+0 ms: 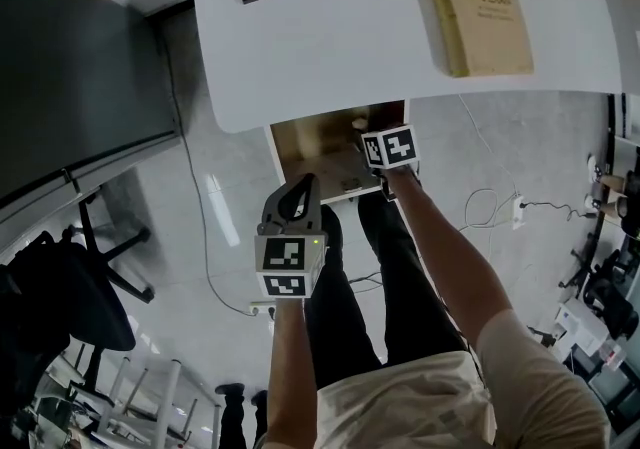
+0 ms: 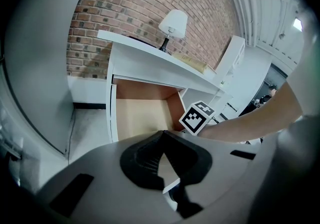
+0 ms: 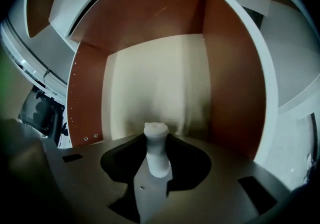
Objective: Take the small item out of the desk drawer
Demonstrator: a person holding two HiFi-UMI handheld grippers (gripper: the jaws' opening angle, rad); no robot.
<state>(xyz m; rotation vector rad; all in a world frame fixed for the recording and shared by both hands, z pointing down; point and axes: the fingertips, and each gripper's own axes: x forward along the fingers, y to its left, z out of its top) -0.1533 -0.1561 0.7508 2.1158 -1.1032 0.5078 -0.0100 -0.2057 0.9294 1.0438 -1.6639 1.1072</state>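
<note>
Within the brown-walled wooden desk drawer [image 3: 230, 78], our right gripper [image 3: 157, 140] pinches a small white waisted peg [image 3: 158, 160] at its narrow neck. We judge it light, rigid and slippery. Our left gripper [image 2: 162, 132] is closed and empty.

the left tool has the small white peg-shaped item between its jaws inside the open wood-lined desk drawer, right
Not the left one. The right tool has the small white peg-shaped item between its jaws inside the open wood-lined desk drawer, as the right gripper view shows. The left tool is empty, outside it.
</note>
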